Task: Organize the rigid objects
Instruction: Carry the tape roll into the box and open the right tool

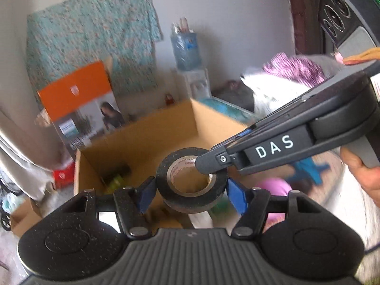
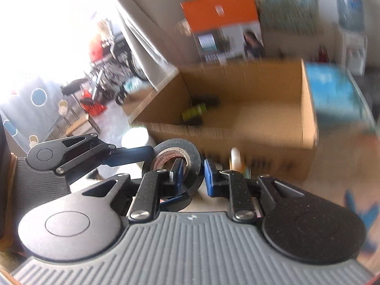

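In the left wrist view, the left tool (image 1: 191, 193) has a roll of black tape (image 1: 190, 185) sitting between its two blue pads (image 1: 148, 196). The left pad meets the roll's outer wall; the right pad sits just beside or against the other side, and blur keeps me from telling which. The roll lies tilted, its tan core hole facing up toward the camera. The right tool (image 1: 209, 163) comes in from the right, marked "DAS", with one dark fingertip set down into the core opening. Behind the roll stands an open cardboard box (image 1: 213, 121) with a green and dark item (image 1: 117, 178) low in its left corner. An orange-topped carton (image 1: 78, 104) leans at the box's far left, and a person's hand (image 1: 363, 175) grips the right tool's handle.

In the right wrist view, the right tool (image 2: 192, 172) is partly open, its jaws straddling the wall of the tape roll (image 2: 190, 152): one blue finger (image 2: 178, 168) sits inside the core, the other just outside the roll's right edge. I cannot tell whether both press the wall. The left tool (image 2: 152, 154) reaches in from the left, one blue finger touching the roll's outer side. The cardboard box (image 2: 237, 128) lies beyond, open, with the green item (image 2: 196, 111) inside.
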Tool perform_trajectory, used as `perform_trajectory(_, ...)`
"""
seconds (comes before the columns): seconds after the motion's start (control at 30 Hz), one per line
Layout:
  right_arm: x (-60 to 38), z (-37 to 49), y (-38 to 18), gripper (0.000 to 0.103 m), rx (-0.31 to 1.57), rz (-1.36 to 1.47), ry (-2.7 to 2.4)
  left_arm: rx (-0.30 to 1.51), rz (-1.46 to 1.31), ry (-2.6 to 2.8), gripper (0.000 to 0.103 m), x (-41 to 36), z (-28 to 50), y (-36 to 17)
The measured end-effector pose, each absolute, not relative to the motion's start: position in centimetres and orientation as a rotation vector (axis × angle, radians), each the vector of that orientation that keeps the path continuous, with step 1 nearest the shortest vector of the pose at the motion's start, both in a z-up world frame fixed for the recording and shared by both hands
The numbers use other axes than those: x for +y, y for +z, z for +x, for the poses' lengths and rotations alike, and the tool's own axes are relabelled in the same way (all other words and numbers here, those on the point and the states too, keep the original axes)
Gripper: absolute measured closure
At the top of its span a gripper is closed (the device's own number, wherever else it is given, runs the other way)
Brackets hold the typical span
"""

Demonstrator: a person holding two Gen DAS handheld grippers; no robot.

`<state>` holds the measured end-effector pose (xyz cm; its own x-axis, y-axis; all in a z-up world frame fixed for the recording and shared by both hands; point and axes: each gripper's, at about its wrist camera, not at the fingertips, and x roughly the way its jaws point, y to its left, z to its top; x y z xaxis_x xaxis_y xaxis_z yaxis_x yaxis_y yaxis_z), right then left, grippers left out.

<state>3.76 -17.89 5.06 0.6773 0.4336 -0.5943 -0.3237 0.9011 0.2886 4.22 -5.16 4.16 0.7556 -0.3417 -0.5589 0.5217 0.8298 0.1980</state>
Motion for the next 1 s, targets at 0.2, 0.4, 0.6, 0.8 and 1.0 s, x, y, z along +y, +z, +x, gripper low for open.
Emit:
perform_trajectory(0.2, -17.9, 9.4, 9.9, 0.085, 0.682, 0.116, 0.485, 0.573, 0.344, -0.443, 0.037, -4.9, 10.1, 7.0)
perform_trajectory(0.4, -17.4, 18.8, 9.0, 0.084, 0.870, 0.158, 0.550, 0.826, 0.293, -0.458, 0.037, -3.6, 17.7, 5.1)
perform_trajectory(0.6, -16.1, 25.3, 3.6, 0.083, 1.094, 0.230, 0.588, 1.049, 0.291, -0.459, 0.037, -2.4, 22.2, 1.3)
perform_trajectory(0.8, -14.6, 29.3, -0.5, 0.083, 1.239, 0.248, 0.605, 1.192, 0.323, -0.456, 0.037, -2.1, 25.6, -1.4)
perform_trajectory(1.0, -13.9, 32.4, -3.8, 0.082, 1.356, 0.288, 0.616, 1.267, 0.402, -0.446, 0.037, -3.4, 26.2, -2.8)
